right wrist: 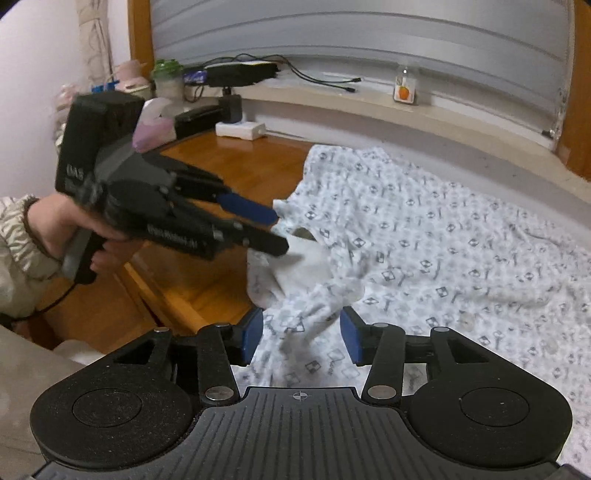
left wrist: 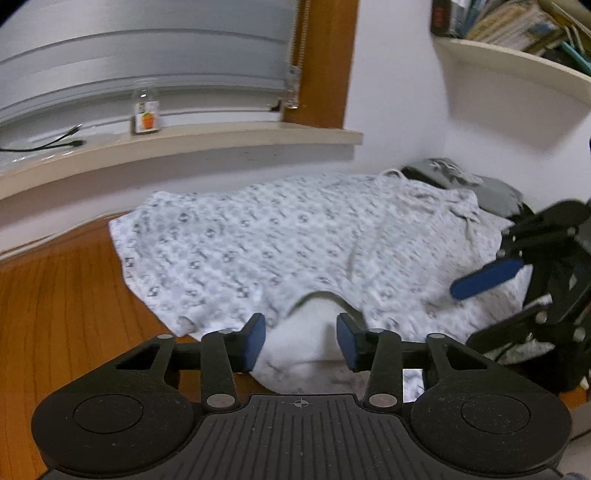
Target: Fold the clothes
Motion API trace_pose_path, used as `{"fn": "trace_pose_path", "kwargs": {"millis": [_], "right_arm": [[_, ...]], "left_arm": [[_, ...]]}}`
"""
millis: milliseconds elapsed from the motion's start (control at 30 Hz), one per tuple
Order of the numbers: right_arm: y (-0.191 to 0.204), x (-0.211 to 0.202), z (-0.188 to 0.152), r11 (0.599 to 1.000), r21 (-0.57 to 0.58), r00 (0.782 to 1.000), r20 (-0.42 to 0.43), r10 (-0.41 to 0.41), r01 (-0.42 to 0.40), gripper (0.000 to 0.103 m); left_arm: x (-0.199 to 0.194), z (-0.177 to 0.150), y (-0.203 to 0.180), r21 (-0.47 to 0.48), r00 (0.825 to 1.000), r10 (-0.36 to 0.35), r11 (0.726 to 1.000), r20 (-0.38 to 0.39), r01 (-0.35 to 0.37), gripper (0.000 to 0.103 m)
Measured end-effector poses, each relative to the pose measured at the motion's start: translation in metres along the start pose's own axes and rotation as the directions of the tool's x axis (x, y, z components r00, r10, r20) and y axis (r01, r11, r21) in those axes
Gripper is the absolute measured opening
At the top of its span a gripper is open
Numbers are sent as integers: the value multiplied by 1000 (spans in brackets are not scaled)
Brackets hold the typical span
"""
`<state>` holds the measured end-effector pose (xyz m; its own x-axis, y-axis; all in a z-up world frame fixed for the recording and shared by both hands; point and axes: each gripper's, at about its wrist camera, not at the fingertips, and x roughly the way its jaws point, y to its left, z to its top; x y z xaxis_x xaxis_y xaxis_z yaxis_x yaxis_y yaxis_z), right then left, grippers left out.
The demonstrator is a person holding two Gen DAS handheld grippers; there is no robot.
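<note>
A white garment (left wrist: 295, 236) printed with small grey motifs lies spread over a wooden surface (left wrist: 55, 295). Its neck opening bulges up and shows the plain white inside. My left gripper (left wrist: 301, 341) has that white bulge between its blue pads, with the jaws wide apart. In the right wrist view the left gripper (right wrist: 280, 230) reaches into the raised edge of the garment (right wrist: 443, 240), and a hand (right wrist: 55, 221) holds it. My right gripper (right wrist: 301, 339) stands open over a raised fold near the front edge, pads clear of the cloth. The right gripper (left wrist: 463, 314) also shows at the right edge.
A window sill (left wrist: 184, 136) runs behind the garment and carries a small jar (left wrist: 146, 114) and cables. Grey clothes (left wrist: 461, 177) lie at the back right, under a shelf of books (left wrist: 517, 26). A white box (right wrist: 240, 129) and bottles crowd the far left corner.
</note>
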<state>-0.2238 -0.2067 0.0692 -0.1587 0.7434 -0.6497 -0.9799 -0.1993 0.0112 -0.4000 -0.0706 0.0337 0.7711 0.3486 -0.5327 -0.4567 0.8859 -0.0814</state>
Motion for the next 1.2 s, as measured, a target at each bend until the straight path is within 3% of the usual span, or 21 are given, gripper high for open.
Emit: {"fn": "trace_pose_path", "kwargs": {"millis": [267, 433, 667, 800, 867, 900, 933, 1133, 1200], "right_arm": [[2, -8, -27, 997, -14, 992, -98, -74, 73, 47], [-10, -20, -36, 991, 18, 989, -59, -132, 133, 47], [-11, 20, -21, 997, 36, 997, 51, -64, 63, 47], [-7, 40, -13, 1000, 21, 999, 41, -19, 18, 47], [-11, 45, -13, 999, 39, 1000, 22, -4, 3, 32], [-13, 44, -13, 999, 51, 1000, 22, 2, -4, 16], [-17, 38, -13, 998, 66, 999, 43, 11, -14, 8], [-52, -11, -5, 982, 177, 981, 190, 24, -59, 4], [-68, -19, -1, 977, 213, 974, 223, -28, -21, 4]], "left_arm": [[17, 2, -3, 11, 999, -29, 1000, -14, 29, 43], [27, 7, -4, 23, 999, -45, 999, -9, 45, 43], [36, 8, -2, 15, 999, -30, 999, -24, 31, 43], [38, 9, 2, 17, 999, -14, 1000, -35, 15, 43], [35, 9, 3, 14, 999, -10, 1000, -31, 10, 43], [34, 9, 4, 13, 1000, -8, 1000, -30, 8, 43], [33, 9, 4, 12, 1000, -6, 1000, -28, 6, 43], [23, 10, 0, 14, 1000, -16, 1000, -6, 16, 43], [21, 11, -6, 22, 1000, -31, 999, 3, 31, 43]]}}
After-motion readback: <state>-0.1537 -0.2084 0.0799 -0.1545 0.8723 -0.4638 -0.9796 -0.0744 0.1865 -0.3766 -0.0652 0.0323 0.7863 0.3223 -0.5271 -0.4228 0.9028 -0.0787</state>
